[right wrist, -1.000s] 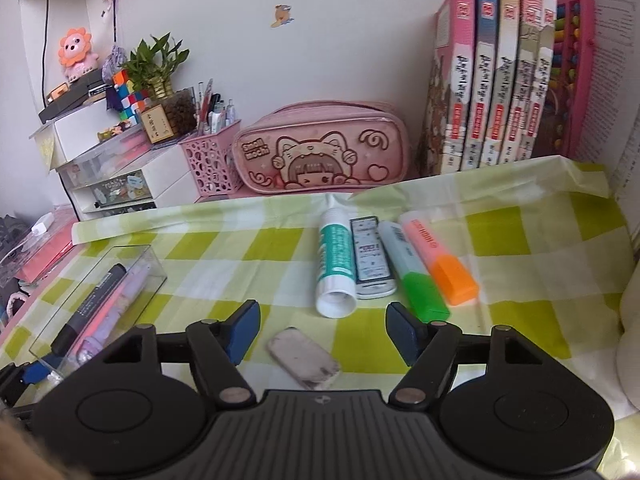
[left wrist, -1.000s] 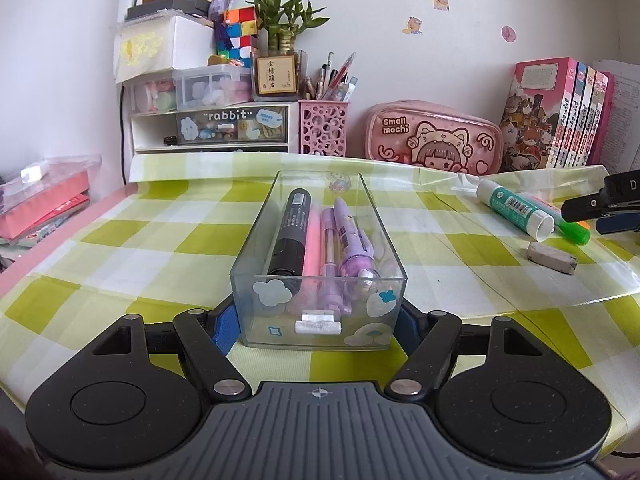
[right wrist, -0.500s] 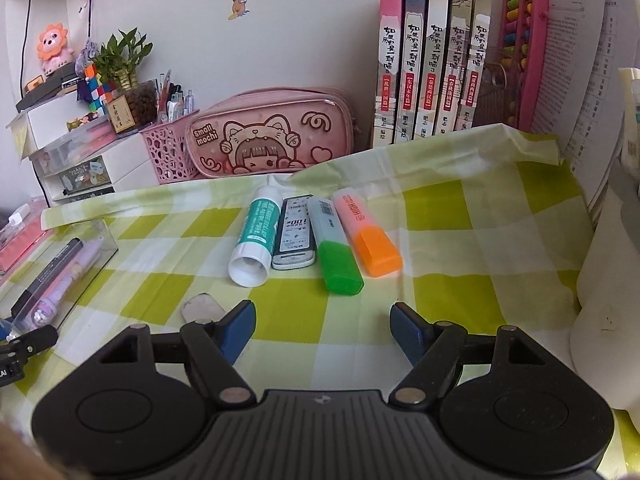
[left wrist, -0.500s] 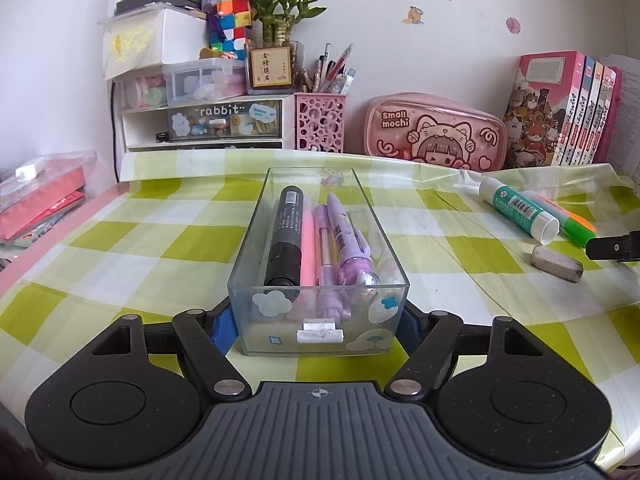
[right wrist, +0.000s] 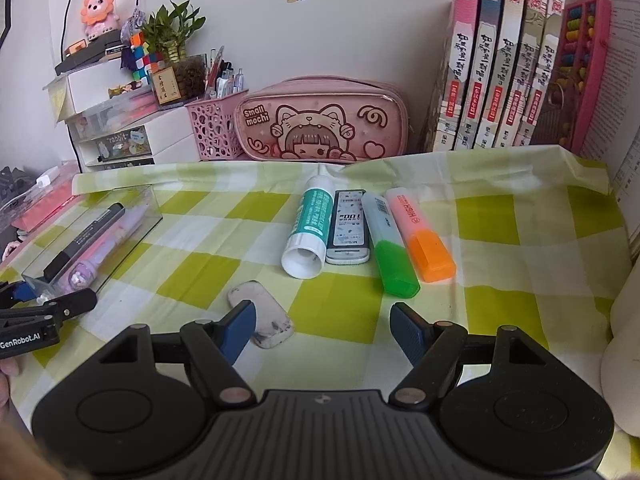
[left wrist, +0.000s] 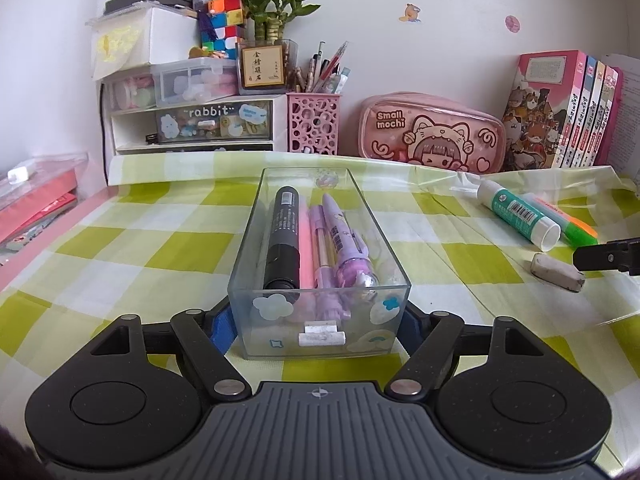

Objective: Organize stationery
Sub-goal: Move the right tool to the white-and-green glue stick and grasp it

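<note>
Your counter (right wrist: 500,248) wears a green-and-white checked cloth that runs back to the wall. Along that wall stand a row of books (right wrist: 504,64), a pink pencil pouch (right wrist: 320,124) printed "Small mochi", a pink perforated pen cup (left wrist: 314,122) and a white drawer unit (left wrist: 192,120).

The clear tray (left wrist: 318,264) sits on the cloth straight ahead of your left claw (left wrist: 318,322). Its near end lies between the two blue pads, which hug its side walls. The jaws have just been opening a little, and with the pads half hidden behind the tray corners you cannot tell whether they still press on it. Inside the tray, lying lengthwise side by side, are a black marker (left wrist: 284,240), a pink pen (left wrist: 306,248) and two purple pens (left wrist: 348,244).

Your right claw (right wrist: 323,330) hangs over the cloth with its pads (right wrist: 238,330) standing well apart and nothing between them. The left pad overlaps the grey eraser (right wrist: 262,314) in that view, though contact cannot be judged.

Beyond the eraser, four items lie in a row, touching or nearly so: a white-and-green glue stick (right wrist: 308,228), a black-and-white correction tape (right wrist: 348,228), a green highlighter (right wrist: 390,248) and an orange highlighter (right wrist: 420,236). All four lie outside the tray, well to its right.
</note>
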`<control>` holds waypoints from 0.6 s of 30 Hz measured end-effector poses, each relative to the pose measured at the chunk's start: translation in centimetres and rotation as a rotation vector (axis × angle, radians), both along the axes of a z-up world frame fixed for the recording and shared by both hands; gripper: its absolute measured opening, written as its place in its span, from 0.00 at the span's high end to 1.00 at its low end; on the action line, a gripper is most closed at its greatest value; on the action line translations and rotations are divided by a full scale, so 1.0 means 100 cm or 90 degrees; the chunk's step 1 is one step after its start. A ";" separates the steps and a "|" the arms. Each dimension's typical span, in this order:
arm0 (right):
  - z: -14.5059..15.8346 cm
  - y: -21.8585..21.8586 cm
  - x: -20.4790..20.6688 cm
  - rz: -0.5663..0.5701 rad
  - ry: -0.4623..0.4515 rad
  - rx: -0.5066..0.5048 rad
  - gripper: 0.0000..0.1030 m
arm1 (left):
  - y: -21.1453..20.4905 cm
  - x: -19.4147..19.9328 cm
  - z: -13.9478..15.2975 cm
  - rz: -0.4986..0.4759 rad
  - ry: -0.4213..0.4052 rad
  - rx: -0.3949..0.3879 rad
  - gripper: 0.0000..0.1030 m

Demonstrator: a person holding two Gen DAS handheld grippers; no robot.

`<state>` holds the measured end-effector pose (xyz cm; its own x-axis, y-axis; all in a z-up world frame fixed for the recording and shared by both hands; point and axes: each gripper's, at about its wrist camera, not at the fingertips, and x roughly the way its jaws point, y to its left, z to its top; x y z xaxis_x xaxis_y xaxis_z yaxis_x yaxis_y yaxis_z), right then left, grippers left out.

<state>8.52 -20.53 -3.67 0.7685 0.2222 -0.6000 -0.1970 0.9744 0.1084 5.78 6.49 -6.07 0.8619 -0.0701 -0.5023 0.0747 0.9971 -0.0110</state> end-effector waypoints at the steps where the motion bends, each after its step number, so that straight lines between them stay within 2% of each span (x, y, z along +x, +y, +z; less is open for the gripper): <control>1: 0.002 0.002 0.002 0.003 -0.002 -0.003 0.27 | 0.000 0.001 0.000 -0.001 0.000 0.000 0.28; 5: 0.006 0.016 0.019 0.017 0.024 -0.039 0.27 | -0.002 0.002 -0.001 0.000 0.000 0.007 0.27; 8: 0.008 0.026 0.027 0.028 0.022 -0.078 0.27 | -0.002 0.002 -0.001 -0.001 0.000 0.009 0.27; 14: 0.009 0.031 0.049 0.022 0.028 -0.091 0.27 | -0.003 0.003 -0.001 -0.002 -0.001 0.010 0.27; 16: 0.008 0.031 0.054 0.010 0.025 -0.090 0.30 | -0.003 0.003 -0.001 -0.002 -0.001 0.010 0.27; 18: 0.008 0.031 0.059 0.004 0.028 -0.074 0.40 | -0.003 0.003 -0.001 -0.003 -0.001 0.010 0.27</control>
